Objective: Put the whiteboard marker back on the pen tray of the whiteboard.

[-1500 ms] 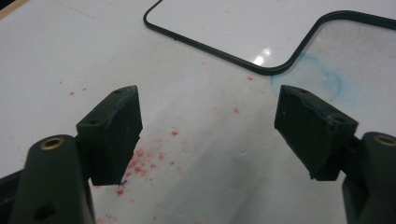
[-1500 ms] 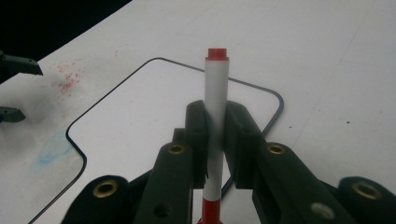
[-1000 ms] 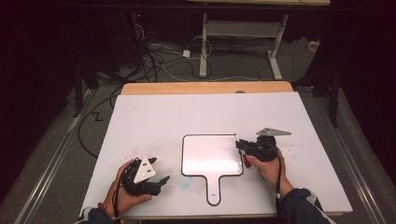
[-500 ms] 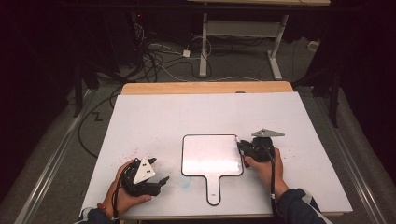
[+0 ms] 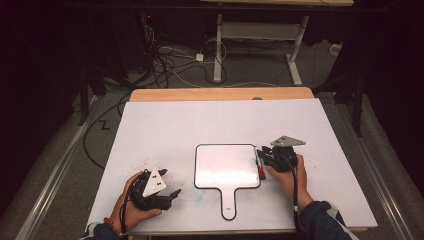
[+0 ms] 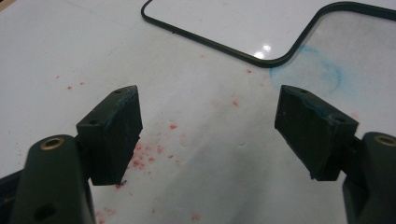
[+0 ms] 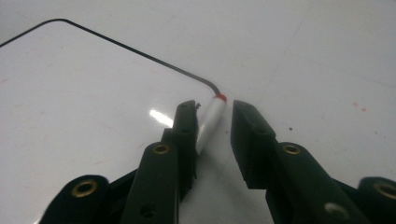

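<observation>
left claw (image 5: 172,194) wide open near the bench's (image 5: 165,125) front-left corner, paddle whiteboard (image 5: 226,167) at the front edge middle, right claw (image 5: 261,155) just been opening, red-tipped marker (image 7: 209,122) loose between its jaws by the board's right edge, back half free

marker (image 7: 209,122) half hidden (behind tongs)
</observation>
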A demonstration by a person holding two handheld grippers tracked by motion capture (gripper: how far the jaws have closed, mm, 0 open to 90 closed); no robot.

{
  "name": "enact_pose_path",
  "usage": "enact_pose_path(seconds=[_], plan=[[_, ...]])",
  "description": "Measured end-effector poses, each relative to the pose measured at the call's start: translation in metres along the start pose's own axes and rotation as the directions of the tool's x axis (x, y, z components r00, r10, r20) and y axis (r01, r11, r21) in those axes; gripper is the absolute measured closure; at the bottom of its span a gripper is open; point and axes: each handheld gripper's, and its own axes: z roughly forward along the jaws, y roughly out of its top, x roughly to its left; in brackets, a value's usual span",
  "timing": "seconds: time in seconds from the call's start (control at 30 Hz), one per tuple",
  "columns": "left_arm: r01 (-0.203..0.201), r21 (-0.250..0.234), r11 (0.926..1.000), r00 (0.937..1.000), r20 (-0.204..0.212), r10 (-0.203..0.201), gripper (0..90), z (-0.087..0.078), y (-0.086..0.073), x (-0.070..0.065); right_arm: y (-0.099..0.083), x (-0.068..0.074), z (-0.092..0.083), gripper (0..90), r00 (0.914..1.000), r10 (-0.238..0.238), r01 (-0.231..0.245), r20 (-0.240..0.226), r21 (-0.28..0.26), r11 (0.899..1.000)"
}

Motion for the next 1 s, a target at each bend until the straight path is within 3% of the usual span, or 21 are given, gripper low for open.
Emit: enact_pose_path(seconds=[0.17, 0.23, 0.37, 0.5, 0.83, 1.0], plan=[[0.0, 0.0, 1.0, 1.0, -0.001, 0.0, 22.2, 0.0, 0.0, 0.0, 0.003, 0.002, -0.005, 84.4, 0.9962, -0.079, 0.078, -0.036, -0.037, 0.996], [-0.003, 0.003, 1.0, 1.0, 0.001, 0.003, 22.2, 0.0, 0.0, 0.0, 0.004, 0.003, -0.005, 87.6, 0.9907, -0.127, 0.125, -0.051, -0.036, 0.992], [-0.006, 0.004, 1.0, 1.0, 0.003, 0.006, 22.2, 0.0, 0.0, -0.001, 0.002, 0.007, -0.001, 90.0, 0.9819, -0.169, 0.168, -0.086, -0.011, 0.986], [-0.004, 0.004, 1.0, 1.0, 0.003, 0.004, 22.2, -0.001, 0.0, 0.0, 0.0, 0.008, 0.003, 90.0, 0.9788, -0.184, 0.187, -0.09, 0.023, 0.982], [-0.006, 0.004, 1.0, 1.0, 0.002, 0.006, 22.2, -0.001, 0.0, -0.001, -0.004, 0.01, 0.001, 90.0, 0.9753, -0.195, 0.198, -0.104, 0.019, 0.98], [-0.004, 0.002, 1.0, 1.0, 0.001, 0.004, 22.2, -0.001, 0.0, 0.0, -0.003, 0.009, -0.004, 88.5, 0.9755, -0.194, 0.194, -0.104, -0.01, 0.981]])
